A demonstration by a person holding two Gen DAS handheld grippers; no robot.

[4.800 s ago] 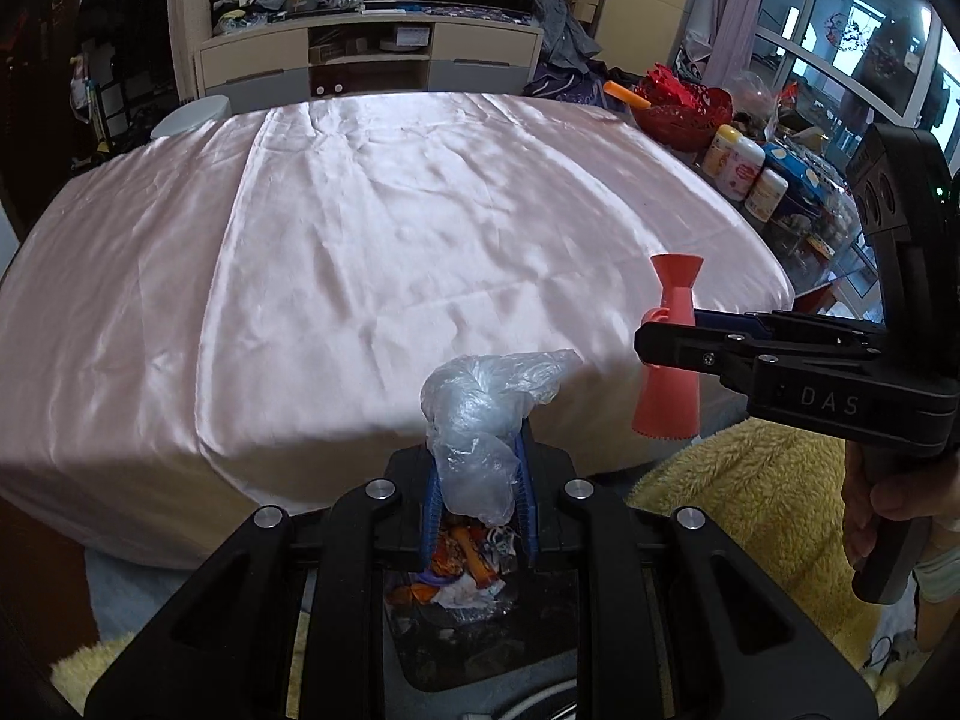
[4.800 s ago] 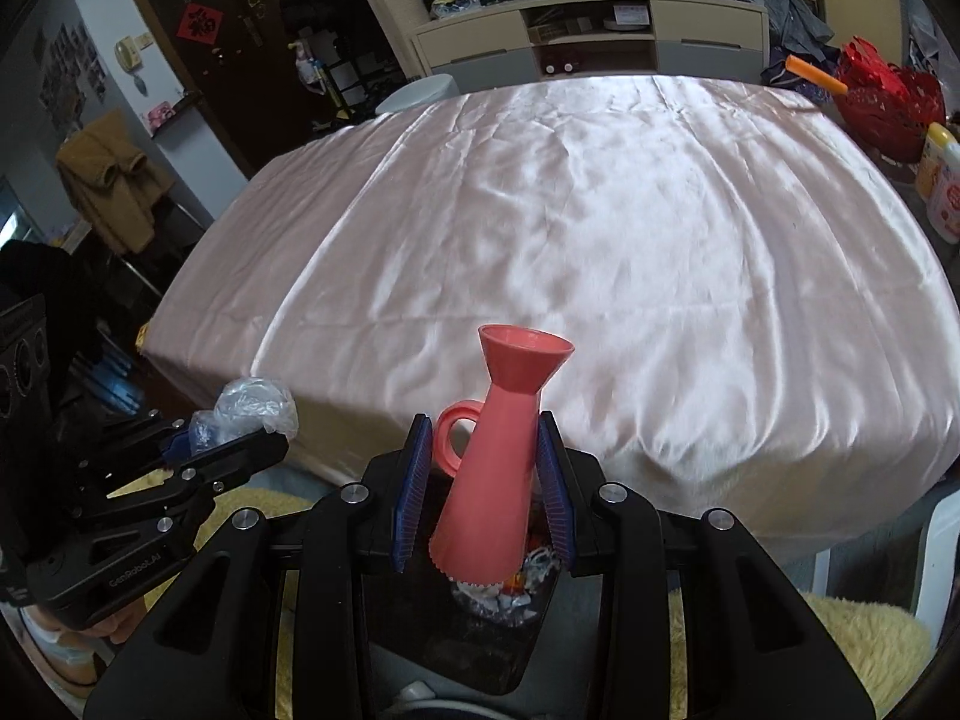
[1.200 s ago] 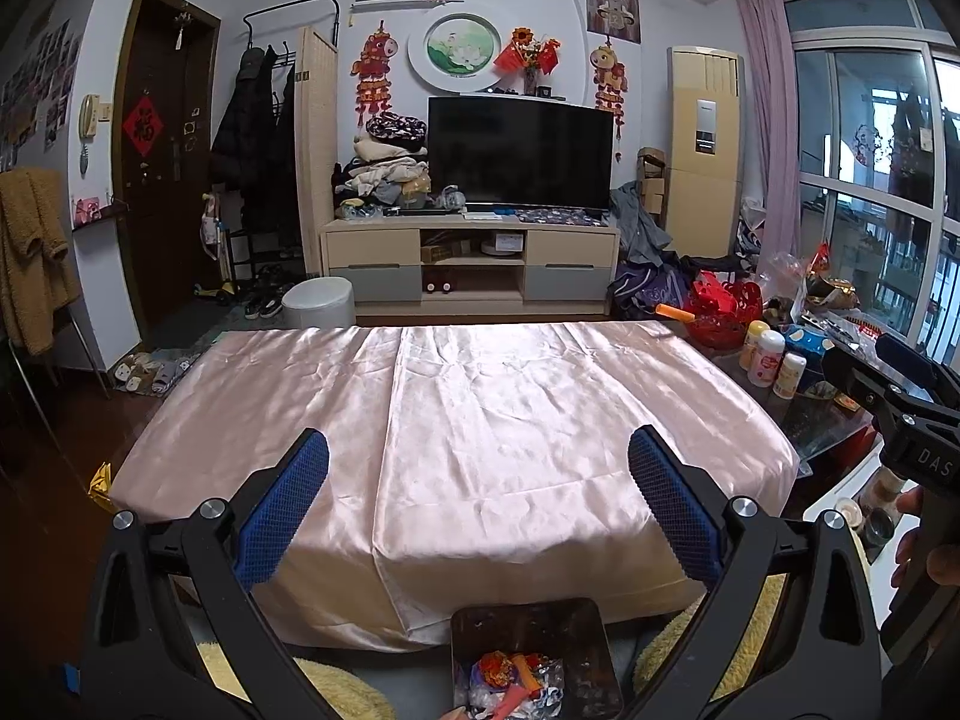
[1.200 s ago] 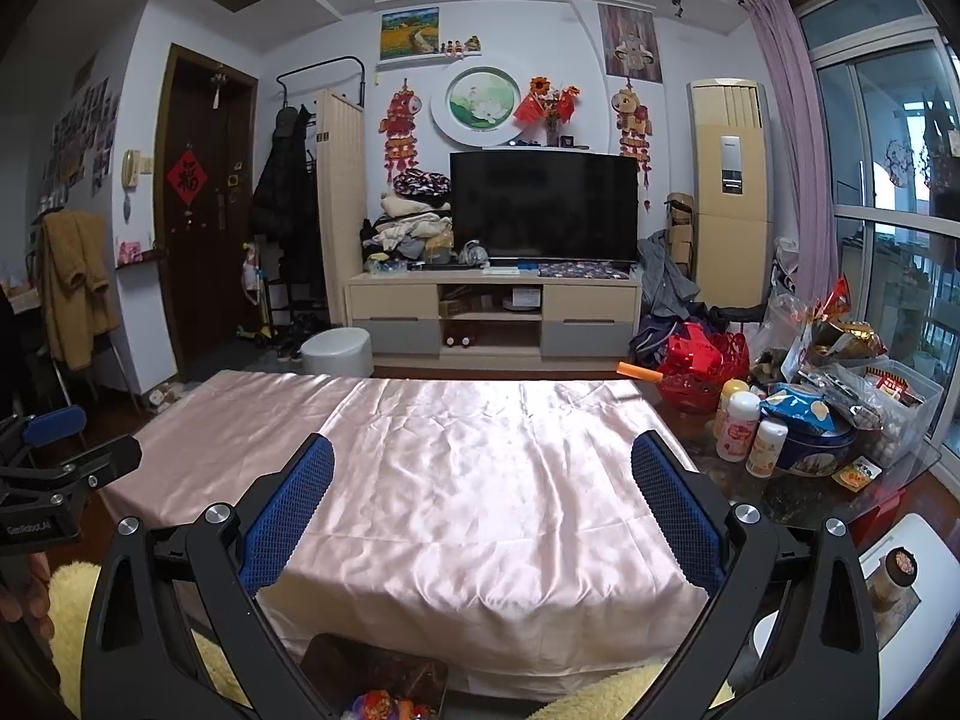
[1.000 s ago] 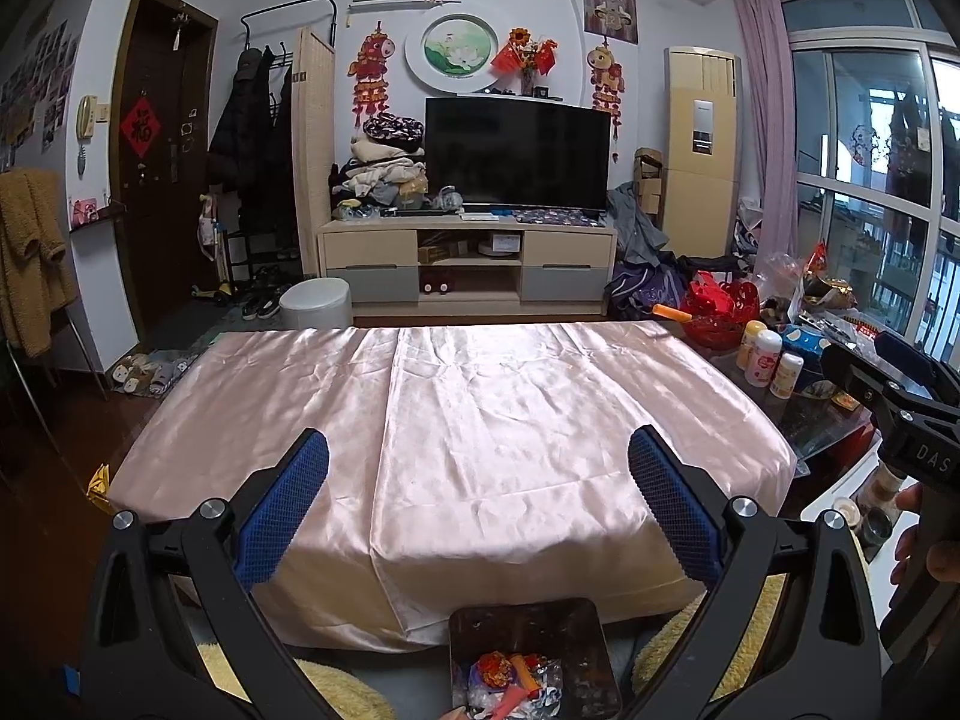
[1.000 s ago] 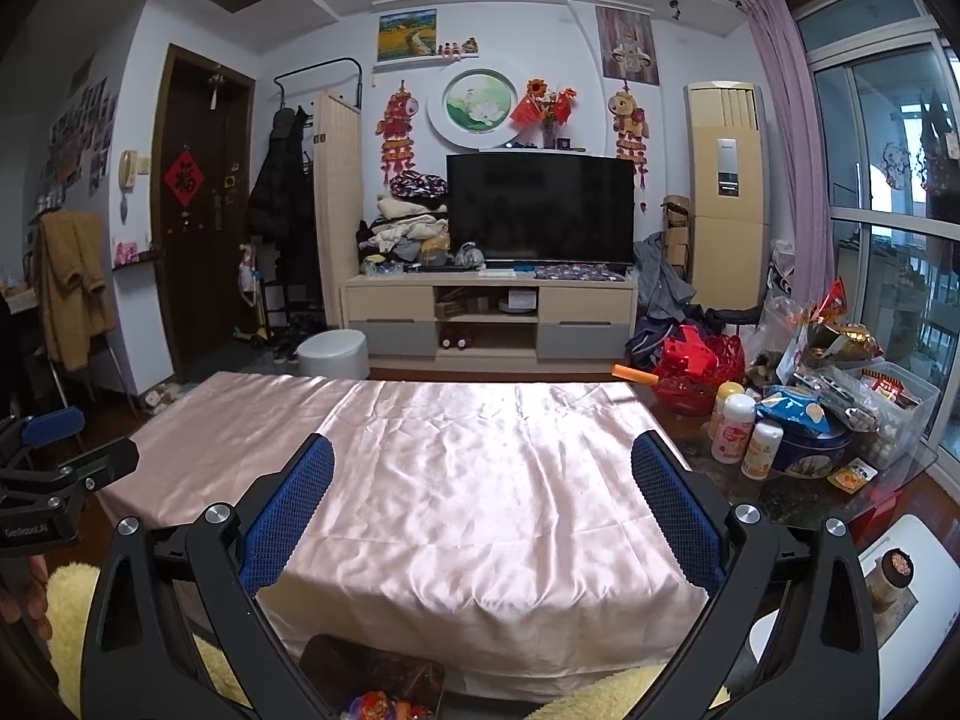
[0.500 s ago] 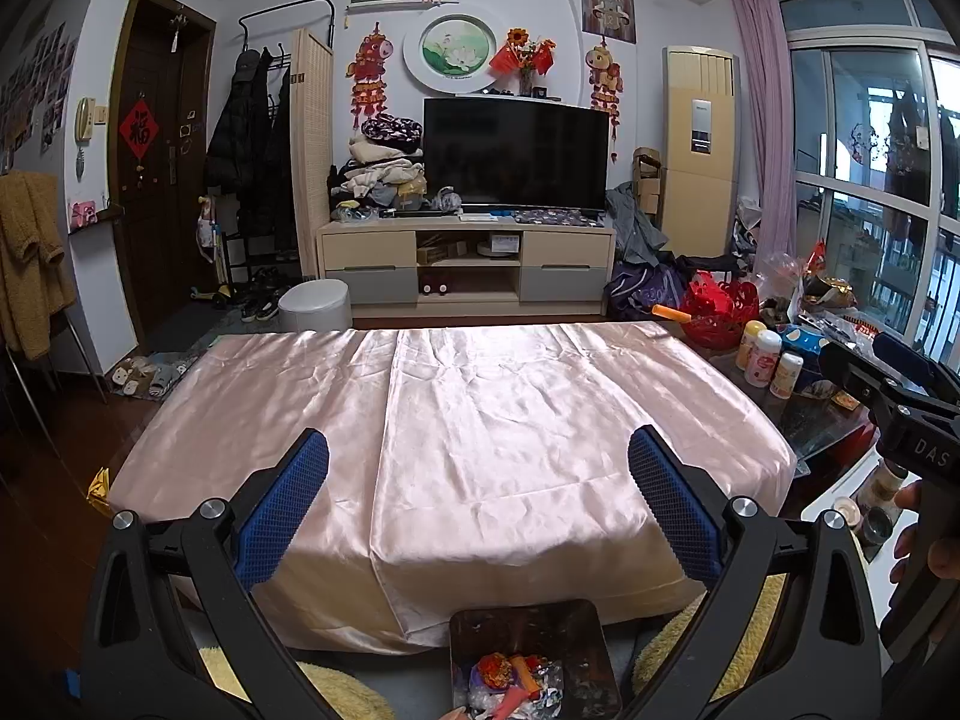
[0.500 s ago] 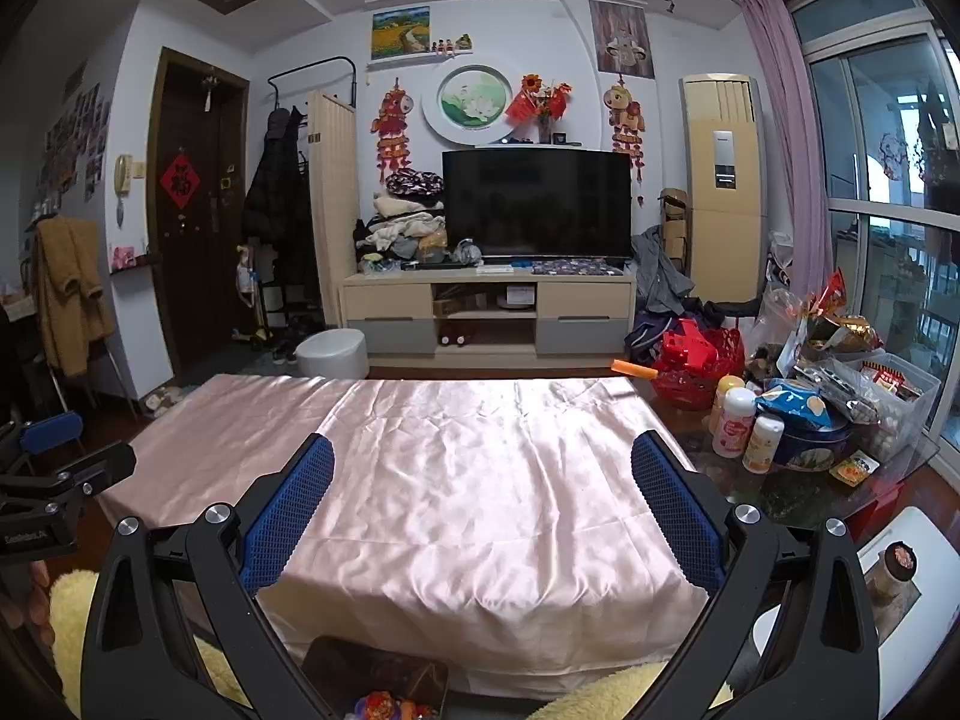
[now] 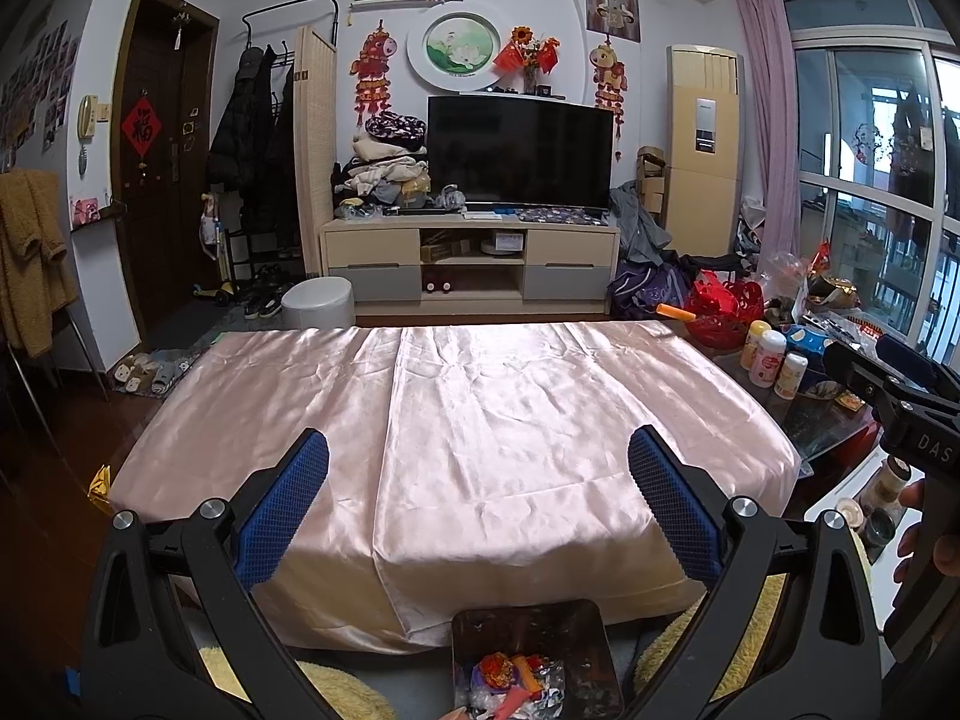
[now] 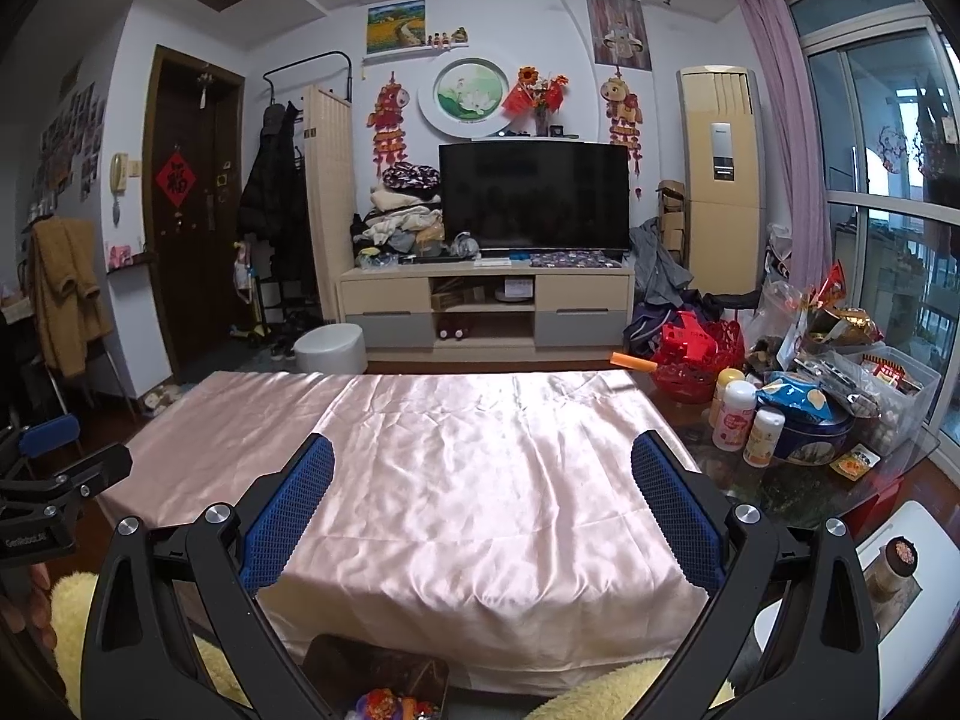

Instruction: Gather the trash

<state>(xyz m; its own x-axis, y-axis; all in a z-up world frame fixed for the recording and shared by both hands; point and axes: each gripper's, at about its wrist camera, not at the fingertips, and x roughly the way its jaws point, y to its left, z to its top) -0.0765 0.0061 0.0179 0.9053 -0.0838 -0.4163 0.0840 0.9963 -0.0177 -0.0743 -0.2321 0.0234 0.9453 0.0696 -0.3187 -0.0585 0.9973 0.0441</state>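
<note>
A dark square trash bin (image 9: 534,636) stands on the floor against the near edge of the table, with colourful wrappers and crumpled plastic (image 9: 516,684) inside. The bin (image 10: 372,681) also shows at the bottom of the right wrist view. My left gripper (image 9: 477,504) is open and empty, held above the bin and facing the table. My right gripper (image 10: 483,504) is open and empty too. The pink satin cloth (image 9: 456,420) over the table is bare. The right gripper (image 9: 900,402) appears at the right edge of the left wrist view.
A glass side table (image 10: 798,480) at the right carries bottles, a blue tin and snack bags. A red basket (image 10: 690,360) sits behind it. A TV cabinet (image 10: 486,306) and a white stool (image 10: 330,348) stand beyond the table. Yellow fluffy rug (image 10: 606,690) lies by the bin.
Since 4.8 s ago both grippers have let go of the plastic bag and the pink cup, opened wide and tilted up. Over the last second almost nothing has moved.
</note>
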